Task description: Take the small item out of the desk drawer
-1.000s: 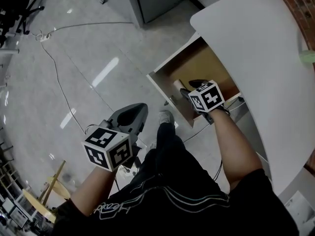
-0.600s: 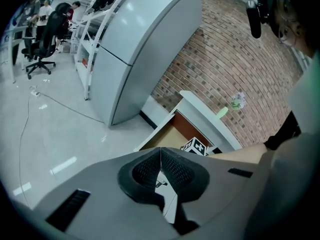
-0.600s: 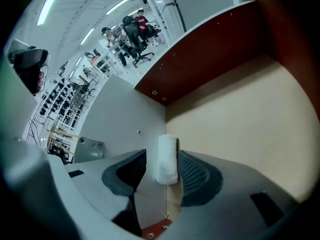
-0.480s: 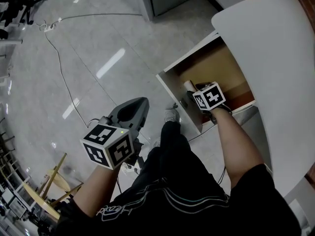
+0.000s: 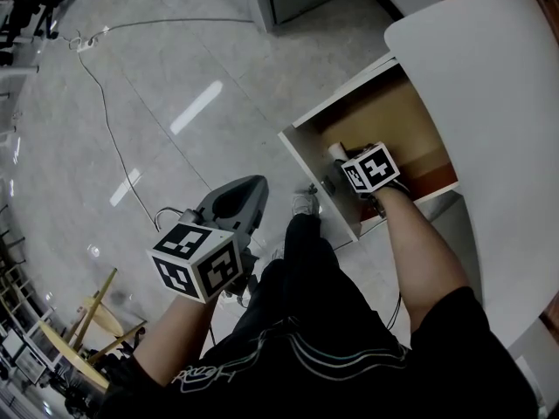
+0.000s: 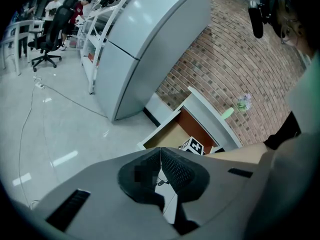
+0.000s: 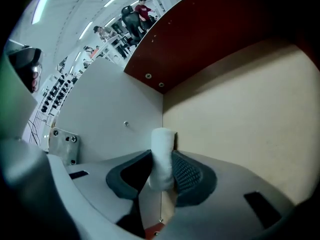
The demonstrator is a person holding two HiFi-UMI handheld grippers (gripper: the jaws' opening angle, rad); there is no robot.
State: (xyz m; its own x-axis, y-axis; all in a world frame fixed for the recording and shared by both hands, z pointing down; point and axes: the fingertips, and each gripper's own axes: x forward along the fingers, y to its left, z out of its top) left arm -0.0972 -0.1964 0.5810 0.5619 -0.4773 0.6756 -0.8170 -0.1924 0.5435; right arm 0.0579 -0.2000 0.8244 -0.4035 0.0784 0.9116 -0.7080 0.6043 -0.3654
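Open desk drawer [image 5: 393, 120], small white roll [image 7: 162, 140] (soft-looking), right hand-held gripper [image 7: 162, 158] closing on it, left hand-held gripper [image 6: 160, 153] closed.

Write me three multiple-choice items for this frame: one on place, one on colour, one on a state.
1. Where is the white roll? A on the floor; B in the open drawer; C on the desk top.
2. The drawer's bottom is: A tan; B blue; C black.
3. The left gripper is: A shut, empty; B wide open; C clamped on a cable.
B: the right gripper's jaws are closing with the roll between them, in the drawer corner. A: tan board shows. A: its pads meet, nothing between.
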